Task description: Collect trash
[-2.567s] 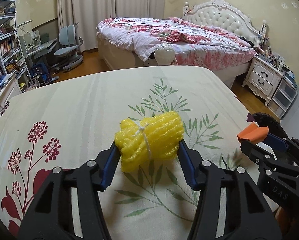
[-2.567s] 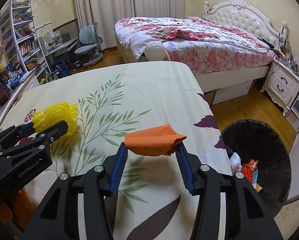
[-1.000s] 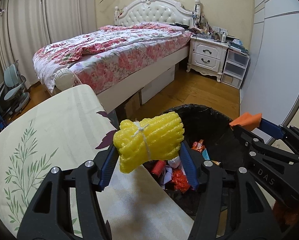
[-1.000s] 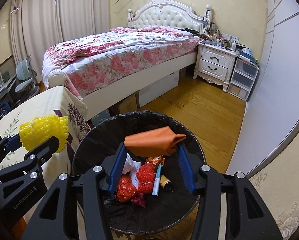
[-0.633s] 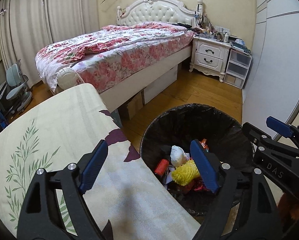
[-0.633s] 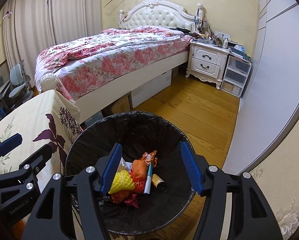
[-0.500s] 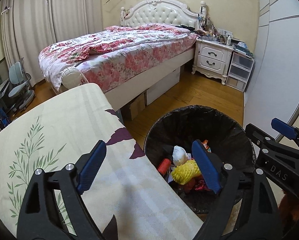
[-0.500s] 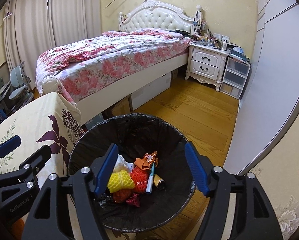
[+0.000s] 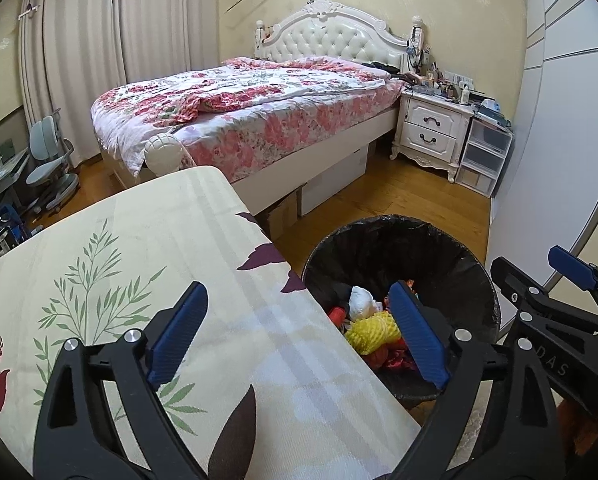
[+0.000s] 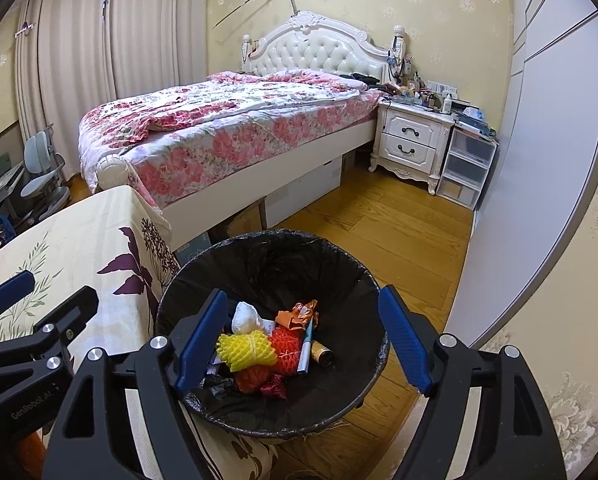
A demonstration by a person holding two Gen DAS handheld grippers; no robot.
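Black-lined bin (image 10: 363,280) just beside table edge (image 9: 283,280), yellow foam net (image 10: 247,350) inside, both grippers (image 9: 295,336) (image 10: 303,340) empty, jaws just opened wide.

"DAS" on the right gripper (image 9: 571,276) frame, "GenRobot.AI", seemingly, on the left gripper (image 10: 39,296) frame
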